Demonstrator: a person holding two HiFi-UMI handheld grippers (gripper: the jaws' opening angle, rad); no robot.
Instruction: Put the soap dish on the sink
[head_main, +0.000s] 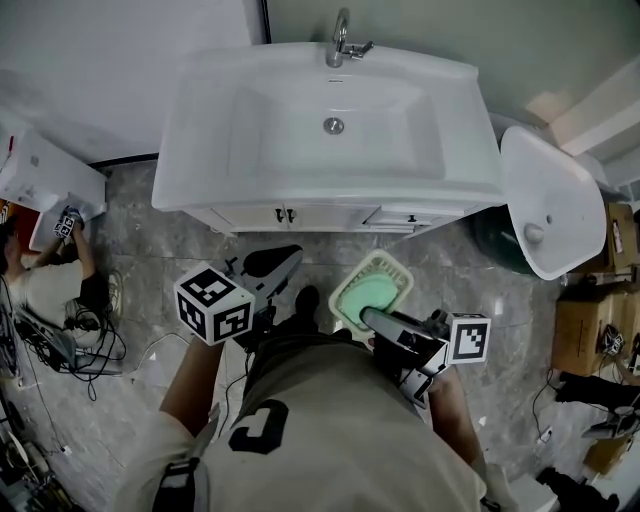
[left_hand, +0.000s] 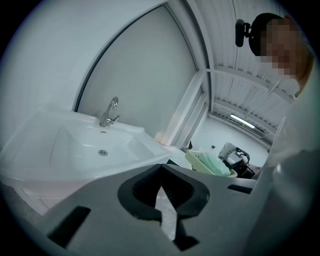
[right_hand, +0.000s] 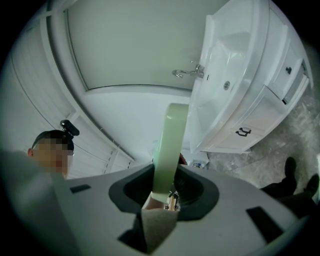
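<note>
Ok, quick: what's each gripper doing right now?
Left gripper: shut, nothing between its jaws.
Right gripper: shut on the edge of the pale green soap dish.

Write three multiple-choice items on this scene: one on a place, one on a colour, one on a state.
1. Where is the cream plastic soap dish relative to the white ceramic sink?
A. in its basin
B. before it, in the air over the grey marbled floor
C. on its rim

2. The dish's inside is:
A. red
B. black
C. mint green

3. The right gripper is:
A. shut on the dish's edge
B. open, empty
C. out of view

B: the head view shows it held short of the sink.
C: green shows within the cream rim.
A: its jaws clamp the dish.
</note>
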